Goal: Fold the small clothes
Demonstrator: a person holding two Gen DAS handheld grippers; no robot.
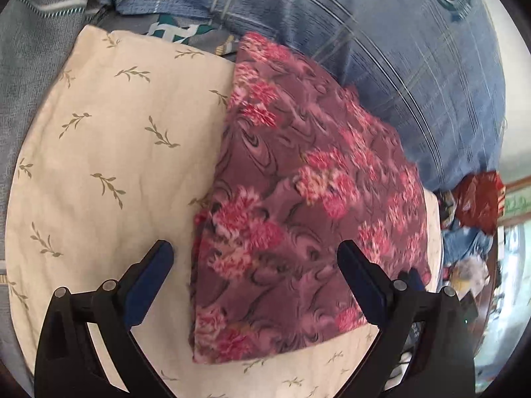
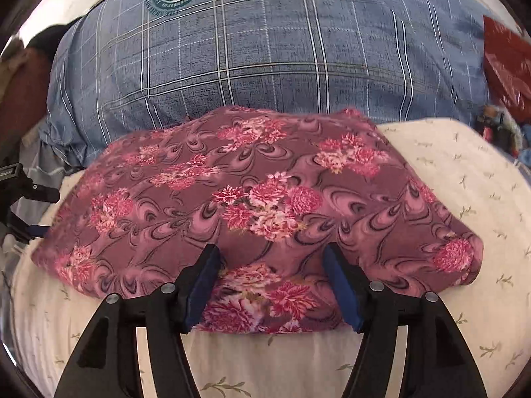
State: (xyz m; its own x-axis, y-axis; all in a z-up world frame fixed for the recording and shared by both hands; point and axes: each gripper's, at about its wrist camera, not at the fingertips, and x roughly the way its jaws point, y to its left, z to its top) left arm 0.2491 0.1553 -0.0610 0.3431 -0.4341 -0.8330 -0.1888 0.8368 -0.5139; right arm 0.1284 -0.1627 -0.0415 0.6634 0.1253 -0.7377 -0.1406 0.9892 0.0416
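Support surface is a cream sheet (image 2: 464,179) printed with small green sprigs, spread flat. A folded maroon floral cloth (image 2: 252,192) lies directly on it. Behind, touching the cloth's far edge, a blue plaid pillow (image 2: 265,49) rests at the sheet's far side

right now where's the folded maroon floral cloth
The folded maroon floral cloth lies on the cream leaf-print pillow, right in front of the blue plaid pillow. In the right wrist view it fills the centre; in the left wrist view it sits right of centre.
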